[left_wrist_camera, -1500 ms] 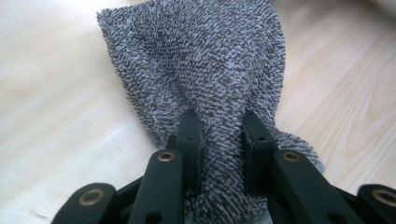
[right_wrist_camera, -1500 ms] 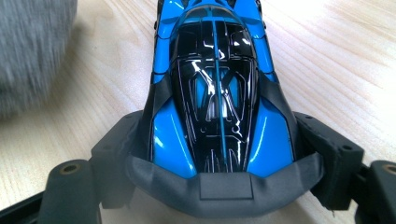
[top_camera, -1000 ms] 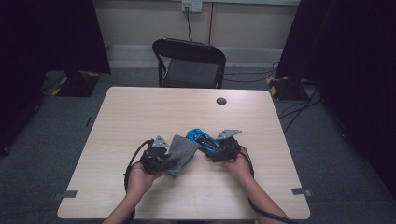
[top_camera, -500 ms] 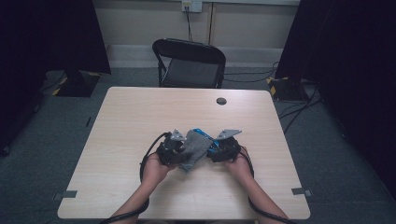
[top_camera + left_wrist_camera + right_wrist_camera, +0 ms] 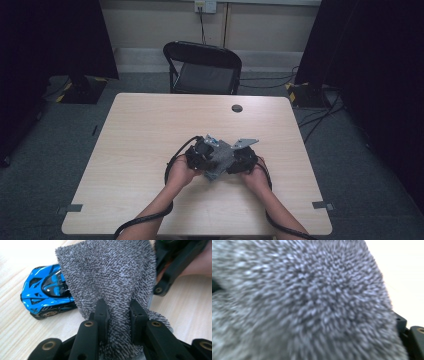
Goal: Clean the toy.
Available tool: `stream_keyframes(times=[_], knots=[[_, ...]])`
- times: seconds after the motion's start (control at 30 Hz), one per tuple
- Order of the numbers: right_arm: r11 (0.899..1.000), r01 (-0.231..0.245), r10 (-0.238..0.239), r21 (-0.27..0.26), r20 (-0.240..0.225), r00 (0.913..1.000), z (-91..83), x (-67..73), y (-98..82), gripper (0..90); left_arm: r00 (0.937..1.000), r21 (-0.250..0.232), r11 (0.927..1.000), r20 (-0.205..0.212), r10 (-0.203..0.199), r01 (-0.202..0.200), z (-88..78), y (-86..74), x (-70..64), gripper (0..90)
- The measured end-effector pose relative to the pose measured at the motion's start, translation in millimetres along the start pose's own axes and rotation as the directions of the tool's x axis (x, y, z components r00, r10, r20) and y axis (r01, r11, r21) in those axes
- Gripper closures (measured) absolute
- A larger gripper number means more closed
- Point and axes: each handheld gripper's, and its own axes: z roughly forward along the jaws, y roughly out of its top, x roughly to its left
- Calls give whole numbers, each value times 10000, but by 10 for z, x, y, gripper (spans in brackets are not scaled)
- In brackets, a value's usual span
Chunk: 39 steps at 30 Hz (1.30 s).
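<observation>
Grey terry cloth (image 5: 110, 282) is pinched between the left gripper (image 5: 119, 315)'s jaws and draped over the rear of a blue toy sports car (image 5: 46, 296) on the wooden table (image 5: 150, 130). In the high view the cloth (image 5: 220, 161) is bunched between the two hands near the table's front-middle, with the left gripper (image 5: 200, 156) and right gripper (image 5: 243, 159) close together.

In the right gripper view the cloth (image 5: 307, 300) is pressed against the lens, blurred. Right jaws are hidden; whether spread or clamped on the car cannot be told.

Risks, as judged:
- Car could be shoved across the table by the cloth if not held firm; it rolls freely.
- Cloth could be pulled from the pinch if dragged hard, as a small fold appears to be gripped.
- Grippers could be knocked together, being nearly touching.
- Wiping is done blind on the right side, so the car may be missed.
</observation>
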Motion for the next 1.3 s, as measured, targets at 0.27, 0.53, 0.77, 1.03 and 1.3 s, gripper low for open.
stream_keyframes(times=[0.27,0.53,0.77,1.03,1.3], knots=[[10000,-1,1,17,0,10000,0,1,0,238,9978,261,9990,-550,-360,375,43,2,111,730],[10000,2,-2,16,1,10000,-1,1,0,238,9918,467,9954,-1007,-783,833,11,31,313,730],[10000,0,0,17,-1,10000,-1,1,0,238,9848,520,9891,-1140,-1309,1375,12,32,495,730],[10000,-4,4,17,-1,10000,-1,1,0,238,9783,533,9830,-1208,-1686,1760,32,13,634,730],[10000,1,-1,15,0,10000,0,1,0,238,9656,236,9742,-1408,-2188,2242,26,-58,721,730]])
